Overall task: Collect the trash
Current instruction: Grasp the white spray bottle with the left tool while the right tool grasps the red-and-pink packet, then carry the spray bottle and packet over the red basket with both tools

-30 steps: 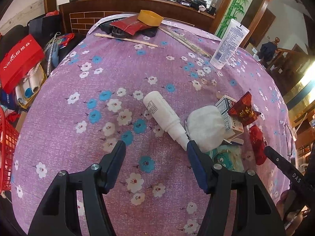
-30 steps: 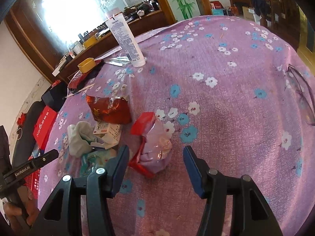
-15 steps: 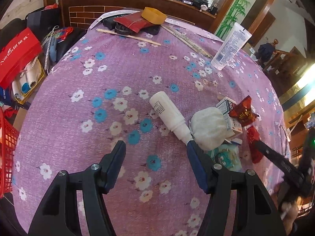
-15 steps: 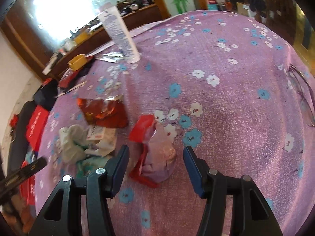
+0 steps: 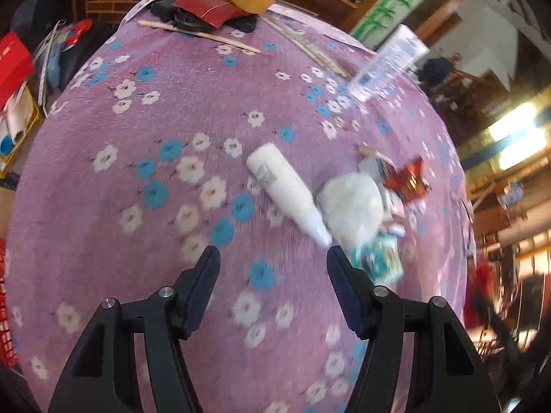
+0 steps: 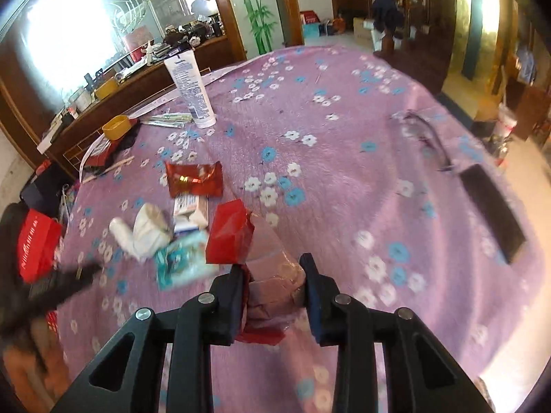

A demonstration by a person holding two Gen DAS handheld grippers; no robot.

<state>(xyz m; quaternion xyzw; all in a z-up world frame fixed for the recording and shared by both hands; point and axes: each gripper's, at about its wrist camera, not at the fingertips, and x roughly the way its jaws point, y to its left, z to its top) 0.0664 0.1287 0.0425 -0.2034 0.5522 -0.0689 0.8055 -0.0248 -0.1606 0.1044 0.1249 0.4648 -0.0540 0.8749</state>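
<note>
Right gripper (image 6: 272, 285) has just clenched on a wrapper (image 6: 268, 268); left gripper (image 5: 272, 258) released; bottle (image 5: 286, 189), tissue (image 5: 351, 203), packets at centre remain.

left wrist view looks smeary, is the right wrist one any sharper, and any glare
Left wrist view: motion blur smears the white bottle and crumpled tissue; bright lamps flare at right. Right wrist view: centre fairly sharp, the red-and-clear wrapper readable in the right gripper; blown-out window top left, edges blurred and bowed.

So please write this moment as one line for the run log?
step: collect trash | right gripper: jaws just closed on red-and-clear wrapper | left gripper: open, empty, near white bottle | remaining: crumpled tissue
</note>
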